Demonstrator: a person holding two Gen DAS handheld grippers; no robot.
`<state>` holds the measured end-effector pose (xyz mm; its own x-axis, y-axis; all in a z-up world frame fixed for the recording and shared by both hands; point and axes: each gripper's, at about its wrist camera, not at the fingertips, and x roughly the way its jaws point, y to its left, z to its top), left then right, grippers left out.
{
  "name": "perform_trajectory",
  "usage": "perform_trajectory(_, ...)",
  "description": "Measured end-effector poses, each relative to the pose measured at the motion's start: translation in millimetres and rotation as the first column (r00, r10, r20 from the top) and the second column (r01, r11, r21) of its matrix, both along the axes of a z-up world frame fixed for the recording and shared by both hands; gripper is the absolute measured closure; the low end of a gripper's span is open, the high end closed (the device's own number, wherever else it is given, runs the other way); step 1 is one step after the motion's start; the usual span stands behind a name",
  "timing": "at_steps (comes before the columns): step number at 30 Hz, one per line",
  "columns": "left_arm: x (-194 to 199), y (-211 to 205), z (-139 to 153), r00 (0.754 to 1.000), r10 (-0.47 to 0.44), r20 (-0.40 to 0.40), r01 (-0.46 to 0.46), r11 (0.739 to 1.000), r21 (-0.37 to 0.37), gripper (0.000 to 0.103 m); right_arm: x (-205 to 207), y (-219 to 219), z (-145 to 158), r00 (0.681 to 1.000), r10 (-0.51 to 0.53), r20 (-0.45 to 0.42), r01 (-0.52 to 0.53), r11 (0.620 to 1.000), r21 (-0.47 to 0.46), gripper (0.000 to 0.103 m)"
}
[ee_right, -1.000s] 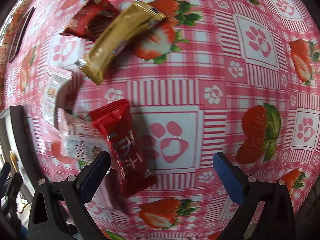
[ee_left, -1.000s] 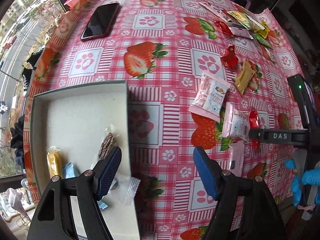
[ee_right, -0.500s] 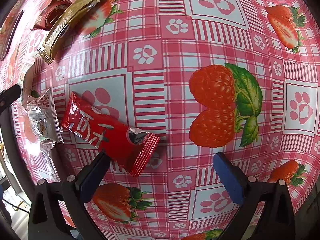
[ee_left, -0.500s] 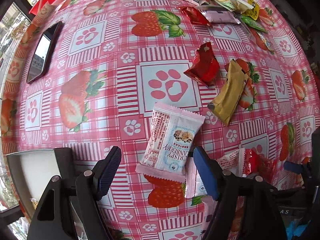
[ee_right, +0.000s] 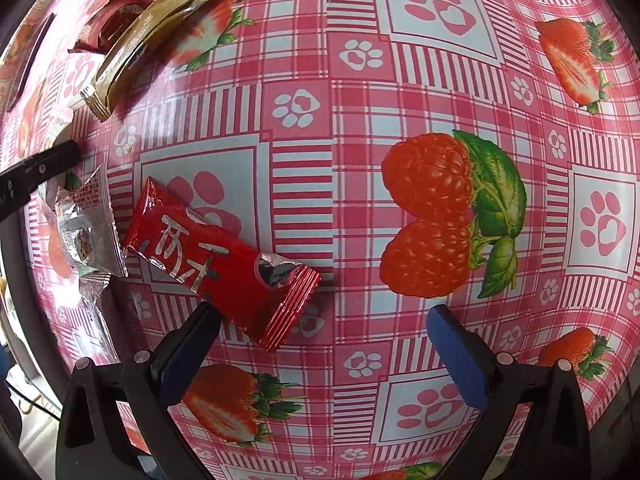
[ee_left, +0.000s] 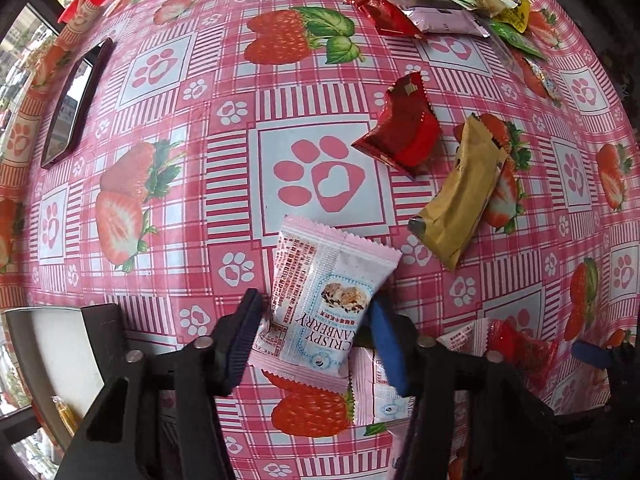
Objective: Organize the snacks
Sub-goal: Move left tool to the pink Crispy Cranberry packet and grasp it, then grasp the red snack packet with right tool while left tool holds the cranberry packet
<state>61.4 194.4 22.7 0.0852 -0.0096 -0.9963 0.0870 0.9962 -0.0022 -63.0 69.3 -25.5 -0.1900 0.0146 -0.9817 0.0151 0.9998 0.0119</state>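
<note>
A pink and white cranberry snack packet (ee_left: 320,292) lies on the strawberry tablecloth, pointing down toward my left gripper (ee_left: 315,300). The jaws are closing, and both blue pads touch the packet's long edges near its lower half. A long red snack packet (ee_right: 216,256) lies slanted on the cloth in the right wrist view. My right gripper (ee_right: 324,314) hangs open over it, with its left fingertip (ee_right: 200,320) just beside the packet's lower edge and nothing between the pads. The open grey box (ee_left: 44,352) shows at the lower left, holding a yellow sweet.
A crumpled red packet (ee_left: 400,132) and a gold packet (ee_left: 460,196) lie right of the paw print. Several more snacks (ee_left: 452,4) are heaped at the far right, and a phone (ee_left: 76,100) lies at the left. A silvery packet (ee_right: 90,224) sits left of the red one.
The left gripper came from over the box to the cranberry packet, dropped lower, and its jaws narrowed onto it. The right gripper shifted slightly; the red packet now sits nearer its left finger.
</note>
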Motion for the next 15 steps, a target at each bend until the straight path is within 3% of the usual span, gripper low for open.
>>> perform_trajectory(1,-0.9,0.3,0.7,1.0,0.0,0.0,0.0,1.0,0.0,0.058,-0.1,0.4,0.0,1.0,0.007,-0.008,-0.007,1.0,0.001,0.0)
perform_trajectory(5,-16.3,8.5,2.2,1.0,0.018,-0.016,-0.018,1.0,-0.009,0.06,3.8,5.0,0.4,0.998,0.065,-0.025,-0.065,0.998,-0.001,0.0)
perform_trajectory(9,-56.9,19.4,-1.6,1.0,0.017,-0.022,-0.017,1.0,0.003,0.059,7.5,22.3,5.3,0.979,0.202,0.005,-0.202,0.979,-0.034,0.0)
perform_trajectory(12,-68.1,21.1,-2.1,1.0,0.02,-0.012,-0.02,1.0,0.016,0.057,11.5,40.0,10.8,0.95,0.31,0.042,-0.309,0.95,-0.035,0.0)
perform_trajectory(15,-65.7,20.3,-4.4,0.999,0.042,-0.023,-0.041,0.999,0.024,0.045,17.0,57.6,13.6,0.916,0.396,0.063,-0.394,0.918,-0.036,0.0)
